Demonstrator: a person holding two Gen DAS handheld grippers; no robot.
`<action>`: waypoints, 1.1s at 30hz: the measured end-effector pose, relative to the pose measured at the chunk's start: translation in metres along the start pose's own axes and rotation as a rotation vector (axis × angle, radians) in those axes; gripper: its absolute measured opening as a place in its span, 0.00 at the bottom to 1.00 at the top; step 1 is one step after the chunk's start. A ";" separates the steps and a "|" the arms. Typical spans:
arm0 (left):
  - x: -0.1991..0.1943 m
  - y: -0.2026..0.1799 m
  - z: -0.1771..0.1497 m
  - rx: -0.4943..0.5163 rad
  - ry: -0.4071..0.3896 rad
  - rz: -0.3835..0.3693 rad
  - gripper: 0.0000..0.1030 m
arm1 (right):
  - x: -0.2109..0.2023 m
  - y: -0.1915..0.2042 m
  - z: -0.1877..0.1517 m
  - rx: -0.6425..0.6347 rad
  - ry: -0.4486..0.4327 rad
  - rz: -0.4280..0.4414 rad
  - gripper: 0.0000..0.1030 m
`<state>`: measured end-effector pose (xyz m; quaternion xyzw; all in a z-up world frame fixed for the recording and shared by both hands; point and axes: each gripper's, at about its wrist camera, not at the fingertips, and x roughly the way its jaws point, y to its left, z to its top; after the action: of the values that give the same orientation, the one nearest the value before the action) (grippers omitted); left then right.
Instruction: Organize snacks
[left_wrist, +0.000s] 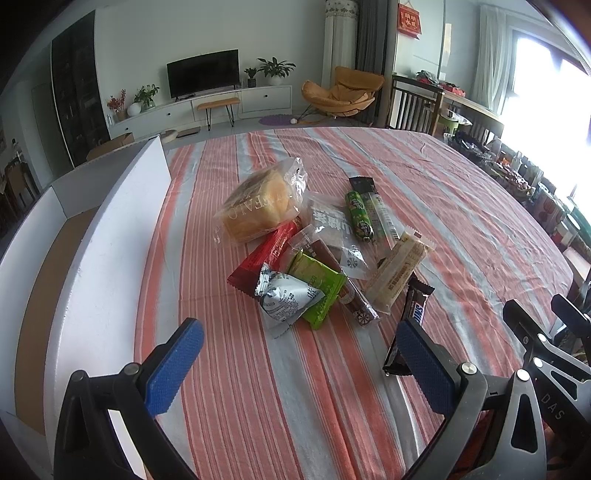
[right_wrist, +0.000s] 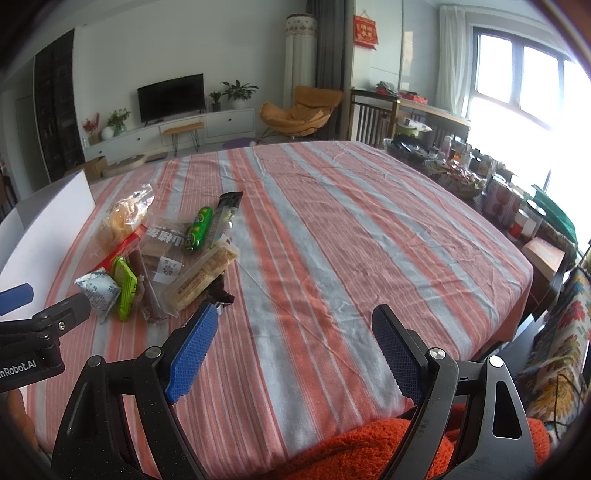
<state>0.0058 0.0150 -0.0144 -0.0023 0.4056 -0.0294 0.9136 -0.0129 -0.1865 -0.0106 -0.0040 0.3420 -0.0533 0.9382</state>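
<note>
A pile of snacks lies on the striped tablecloth (left_wrist: 258, 387): a bagged cake (left_wrist: 258, 206), a red packet (left_wrist: 262, 258), a silver-white pouch (left_wrist: 284, 299), a green packet (left_wrist: 319, 290), a green sausage (left_wrist: 358, 216), a beige bar (left_wrist: 399, 273) and a dark Snickers bar (left_wrist: 410, 321). The pile also shows in the right wrist view (right_wrist: 166, 254). My left gripper (left_wrist: 299, 365) is open and empty, just short of the pile. My right gripper (right_wrist: 295, 350) is open and empty, to the right of the pile. A white cardboard box (left_wrist: 110, 236) stands open at the left.
The table's right edge (right_wrist: 517, 288) drops off beside a cluttered side table (right_wrist: 461, 170). An orange towel (right_wrist: 369, 450) lies at the near edge. The left gripper's body shows at the left of the right wrist view (right_wrist: 37, 332).
</note>
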 end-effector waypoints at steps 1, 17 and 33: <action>0.000 0.000 0.000 -0.001 0.002 0.000 1.00 | 0.000 0.001 0.000 0.000 0.001 0.001 0.85; 0.006 0.005 -0.001 -0.018 0.032 -0.008 1.00 | 0.003 0.003 -0.001 -0.001 0.007 0.005 0.85; 0.013 0.008 -0.007 -0.011 0.073 -0.003 1.00 | 0.003 0.003 -0.001 0.002 0.008 0.007 0.85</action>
<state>0.0099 0.0220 -0.0294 -0.0068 0.4386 -0.0287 0.8982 -0.0111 -0.1839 -0.0131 -0.0017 0.3457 -0.0502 0.9370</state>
